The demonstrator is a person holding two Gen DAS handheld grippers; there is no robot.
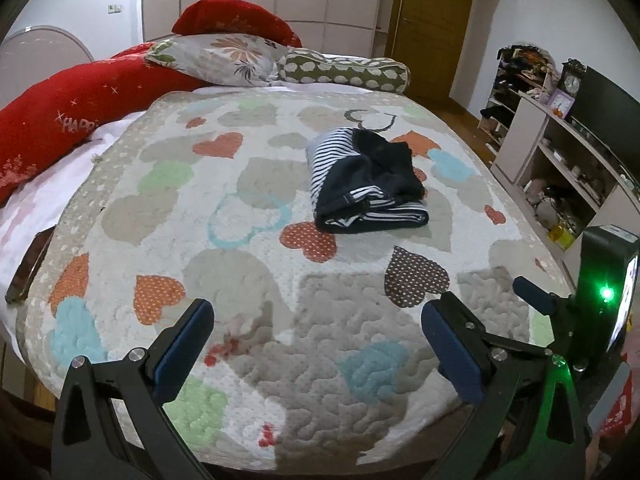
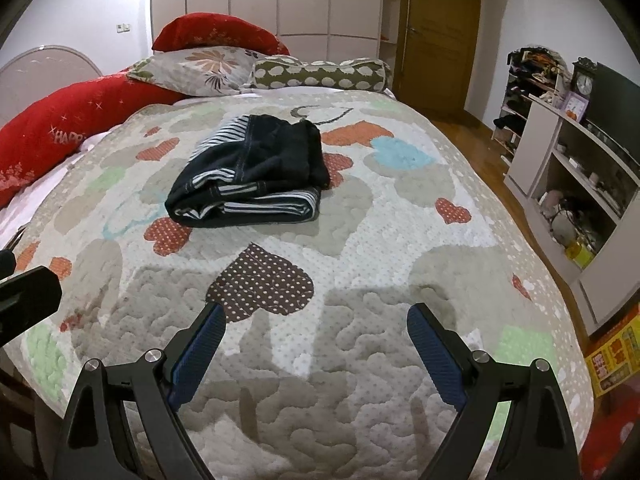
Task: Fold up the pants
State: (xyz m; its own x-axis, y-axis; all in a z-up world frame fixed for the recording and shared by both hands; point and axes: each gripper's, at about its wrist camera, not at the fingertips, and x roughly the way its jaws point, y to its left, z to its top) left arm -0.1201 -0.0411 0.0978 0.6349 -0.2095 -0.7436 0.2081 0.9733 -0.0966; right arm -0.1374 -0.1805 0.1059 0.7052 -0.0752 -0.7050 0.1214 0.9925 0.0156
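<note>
The dark navy pants with striped white lining (image 1: 366, 182) (image 2: 250, 178) lie folded in a compact bundle on the bed's quilted heart-patterned coverlet (image 1: 248, 280) (image 2: 360, 240). Well short of the bundle, toward the foot of the bed, the left gripper (image 1: 318, 344) and right gripper (image 2: 314, 346) hang above the coverlet, jaws apart and holding nothing.

Folded pants (image 2: 248, 176) on quilt (image 2: 400, 216); right gripper (image 2: 314, 350) fingers (image 2: 200, 350) apart.

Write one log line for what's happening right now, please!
pants: folded on bed quilt | left gripper: open, empty | right gripper: open, empty
</note>
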